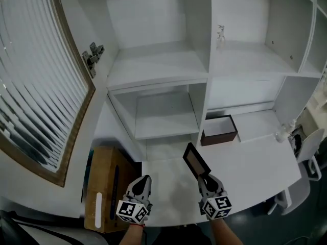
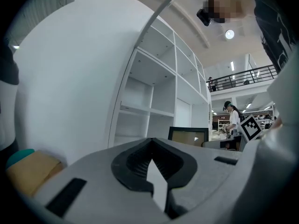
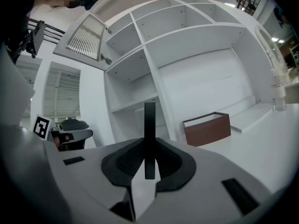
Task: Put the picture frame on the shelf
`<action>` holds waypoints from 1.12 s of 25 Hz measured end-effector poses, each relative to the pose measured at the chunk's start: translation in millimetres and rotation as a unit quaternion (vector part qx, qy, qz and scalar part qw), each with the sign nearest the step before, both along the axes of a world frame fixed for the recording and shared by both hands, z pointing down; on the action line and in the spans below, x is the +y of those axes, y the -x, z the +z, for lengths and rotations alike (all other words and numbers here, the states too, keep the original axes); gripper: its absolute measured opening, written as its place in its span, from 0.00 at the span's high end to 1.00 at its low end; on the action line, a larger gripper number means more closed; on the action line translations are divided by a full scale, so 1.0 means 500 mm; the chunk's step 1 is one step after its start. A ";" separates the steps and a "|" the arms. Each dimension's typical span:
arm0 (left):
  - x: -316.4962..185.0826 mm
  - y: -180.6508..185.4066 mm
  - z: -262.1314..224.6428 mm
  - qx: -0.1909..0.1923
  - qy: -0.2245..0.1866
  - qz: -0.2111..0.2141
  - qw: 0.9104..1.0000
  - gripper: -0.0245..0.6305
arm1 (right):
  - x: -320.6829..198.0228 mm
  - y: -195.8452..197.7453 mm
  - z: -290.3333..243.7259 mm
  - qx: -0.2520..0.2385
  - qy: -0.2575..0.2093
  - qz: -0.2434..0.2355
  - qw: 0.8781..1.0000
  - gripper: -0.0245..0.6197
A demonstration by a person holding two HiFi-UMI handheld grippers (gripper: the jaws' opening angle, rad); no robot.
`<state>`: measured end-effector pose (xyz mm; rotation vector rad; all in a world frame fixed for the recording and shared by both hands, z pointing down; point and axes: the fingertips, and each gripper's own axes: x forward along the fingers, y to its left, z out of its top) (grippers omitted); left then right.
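The picture frame (image 1: 196, 161) stands between the jaws of the right gripper (image 1: 203, 177), which are closed on its lower edge; in the right gripper view it is edge-on, a thin dark upright bar pinched between the two dark pads. The frame rises from the jaws at a tilt, out over the bench (image 1: 255, 167), near the front of the low compartments of the shelves (image 1: 158, 68) and touching neither. The left gripper (image 1: 145, 179) hovers beside it to the left, apart from the frame; its jaws meet at the tips with nothing between them.

The frame is a small rectangle with a narrow dark border round a dull brown panel; the left gripper view shows its flat face with a pale glint on it.

The bench is white and mostly bare; a brown box (image 1: 219, 129), open at the top and pale inside, sits at the back against an upright of the shelves, beyond the frame and to its right; a clear bottle (image 1: 282, 133) stands further right. The shelves are white. A slatted door (image 1: 36, 86) with a wooden edge hangs open at the left; a cardboard box (image 1: 102, 182) lies below it, and a chair (image 1: 311, 152) stands at the right. In the left gripper view a person (image 2: 232, 120) stands far off under a balcony rail (image 2: 252, 76).
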<state>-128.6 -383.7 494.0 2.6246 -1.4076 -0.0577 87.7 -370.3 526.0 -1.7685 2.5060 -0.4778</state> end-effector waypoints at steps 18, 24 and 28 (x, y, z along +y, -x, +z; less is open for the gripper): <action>-0.042 0.081 0.059 -0.007 0.014 -0.084 0.996 0.96 | -0.164 0.019 0.083 0.035 0.020 0.016 0.999 0.86; -0.055 0.064 0.074 0.001 0.014 -0.073 0.997 0.96 | -0.198 0.025 0.102 0.053 0.025 0.031 0.998 0.86; -0.059 0.050 0.083 0.003 0.016 -0.063 0.998 0.96 | -0.215 0.028 0.113 0.065 0.028 0.038 0.997 0.86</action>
